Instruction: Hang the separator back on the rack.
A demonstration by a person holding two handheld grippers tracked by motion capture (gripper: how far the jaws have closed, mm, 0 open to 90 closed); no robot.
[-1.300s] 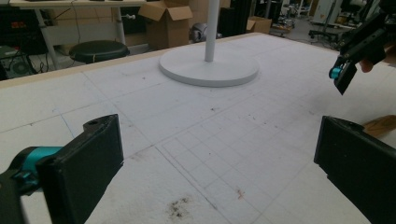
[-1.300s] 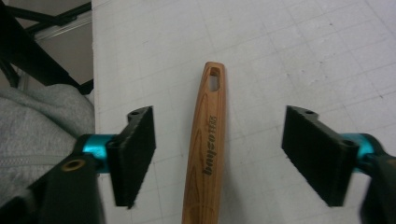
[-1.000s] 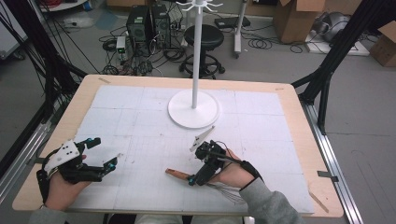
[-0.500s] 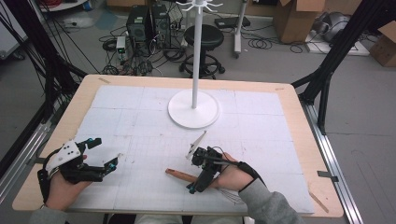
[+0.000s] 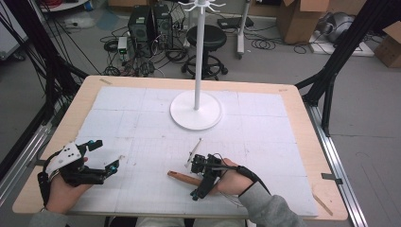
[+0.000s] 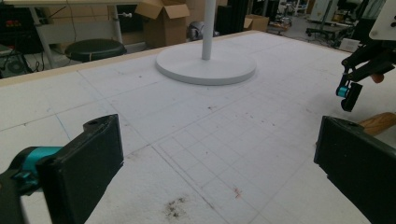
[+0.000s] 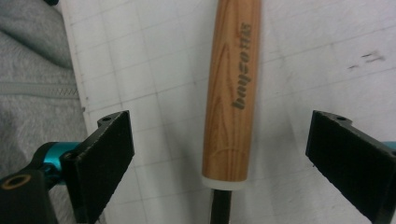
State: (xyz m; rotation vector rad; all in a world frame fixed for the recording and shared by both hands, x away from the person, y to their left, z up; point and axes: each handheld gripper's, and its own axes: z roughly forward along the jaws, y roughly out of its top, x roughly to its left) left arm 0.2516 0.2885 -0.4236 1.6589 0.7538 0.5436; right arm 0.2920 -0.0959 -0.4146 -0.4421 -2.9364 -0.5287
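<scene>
Claws both gape: my right claw (image 5: 204,176) straddles the handle (image 7: 232,93) untouched, jaws just narrowing – my left claw (image 5: 101,157) hovers over the counter (image 5: 302,142).

wooden handle (image 7: 232,88) lying on white gridded mat (image 7: 154,70), right gripper (image 7: 224,158) fingers spread wide either side, just closing slightly, grey sleeve (image 7: 32,60) at left

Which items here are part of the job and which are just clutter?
In play:
- wooden-handled tool, lying flat on the table
- right claw, open, jaws either side of the handle, not touching it

Lying about:
- white stand, mid-table
- left claw, open, nothing between its jaws
- stool, boxes and computer towers on the floor beyond
</scene>
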